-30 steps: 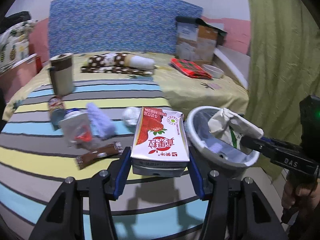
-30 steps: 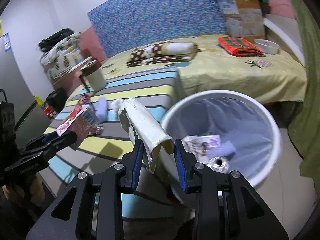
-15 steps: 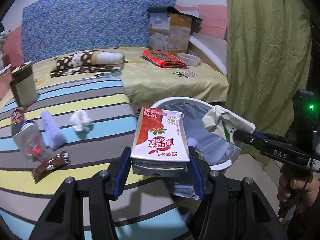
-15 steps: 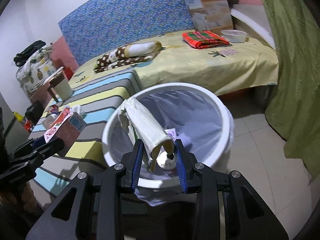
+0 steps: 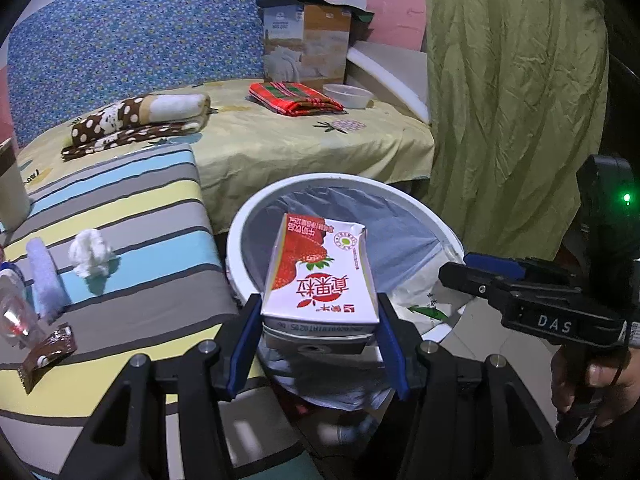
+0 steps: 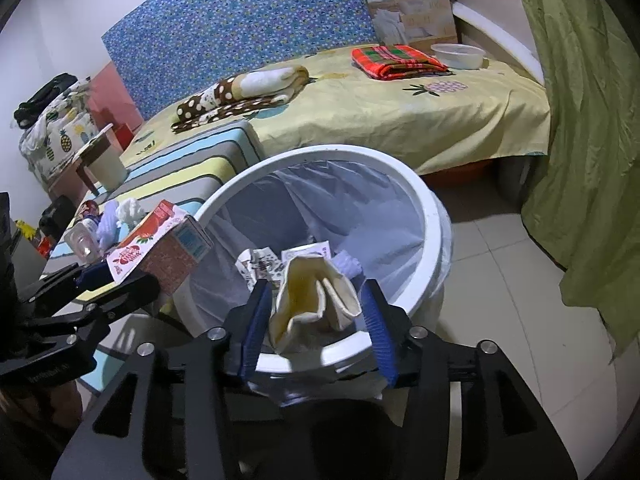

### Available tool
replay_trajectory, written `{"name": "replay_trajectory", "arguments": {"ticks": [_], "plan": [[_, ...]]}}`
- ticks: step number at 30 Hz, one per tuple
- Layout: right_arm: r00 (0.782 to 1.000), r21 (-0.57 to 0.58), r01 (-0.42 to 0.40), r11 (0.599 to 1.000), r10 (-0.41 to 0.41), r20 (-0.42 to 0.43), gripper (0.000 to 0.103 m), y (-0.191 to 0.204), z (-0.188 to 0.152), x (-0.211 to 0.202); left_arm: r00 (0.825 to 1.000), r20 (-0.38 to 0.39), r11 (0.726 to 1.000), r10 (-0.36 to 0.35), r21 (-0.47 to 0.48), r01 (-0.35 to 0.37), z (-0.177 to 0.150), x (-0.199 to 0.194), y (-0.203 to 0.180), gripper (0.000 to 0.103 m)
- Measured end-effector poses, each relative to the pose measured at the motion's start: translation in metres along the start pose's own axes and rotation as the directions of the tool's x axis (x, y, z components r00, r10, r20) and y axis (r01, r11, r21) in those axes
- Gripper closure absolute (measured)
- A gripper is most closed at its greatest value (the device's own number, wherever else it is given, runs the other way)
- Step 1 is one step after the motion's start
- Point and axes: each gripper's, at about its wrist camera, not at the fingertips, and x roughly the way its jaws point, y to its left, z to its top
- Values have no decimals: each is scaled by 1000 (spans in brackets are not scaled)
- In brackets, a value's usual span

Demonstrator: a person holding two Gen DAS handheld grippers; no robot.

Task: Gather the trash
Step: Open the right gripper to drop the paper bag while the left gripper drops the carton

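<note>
Left hand-held gripper [image 5: 320,330] is pinching a strawberry milk carton [image 5: 322,276] btwn its blue pads, carton upright-ish, hanging over the near rim of the white trash bin [image 5: 248,216]. Right hand-held gripper [image 6: 316,320] sits over the bin's near rim w/ its jaws opening; a crumpled paper bag [image 6: 314,300] is btwn the blue pads but they've got gaps on both sides, so not pressing it. From the left wrist view the bag droops over the bin's right rim just under that gripper. A hand [image 5: 596,380] grips the right tool's handle at the frame's lower right.

Bin stands on the tiled floor, right against the corner of the striped bed [image 5: 132,216], lined w/ a grey-blue bag; some scraps & wrappers already lie at its bottom.

Still on the striped cover near its left edge: white tissue wad [image 5: 90,252], pale blue roll [image 5: 44,276], clear plastic bottle [image 5: 14,312], brown snack wrapper [image 5: 46,350].
</note>
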Motion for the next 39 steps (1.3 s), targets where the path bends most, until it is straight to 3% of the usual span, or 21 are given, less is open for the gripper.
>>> {"name": "replay_trajectory", "arguments": {"ticks": [9, 13, 23, 32, 39], "plan": [[999, 24, -16, 1000, 15, 36, 53, -9, 2, -8, 999, -42, 1000, -20, 13, 20, -3, 19, -10, 46], [998, 22, -38, 999, 37, 48, 44, -8, 4, -7, 998, -51, 999, -32, 21, 33, -3, 24, -15, 46], [994, 39, -53, 998, 49, 97, 42, -12, 5, -15, 995, -73, 997, -61, 38, 64, -5, 30, -21, 45], [994, 52, -41, 998, 35, 103, 42, -15, 5, -20, 992, -65, 993, -108, 34, 110, -2, 27, -25, 44], [993, 40, -45, 998, 41, 112, 42, -10, 6, -24, 994, -31, 995, -102, 11, 103, -1, 7, -17, 44]]}}
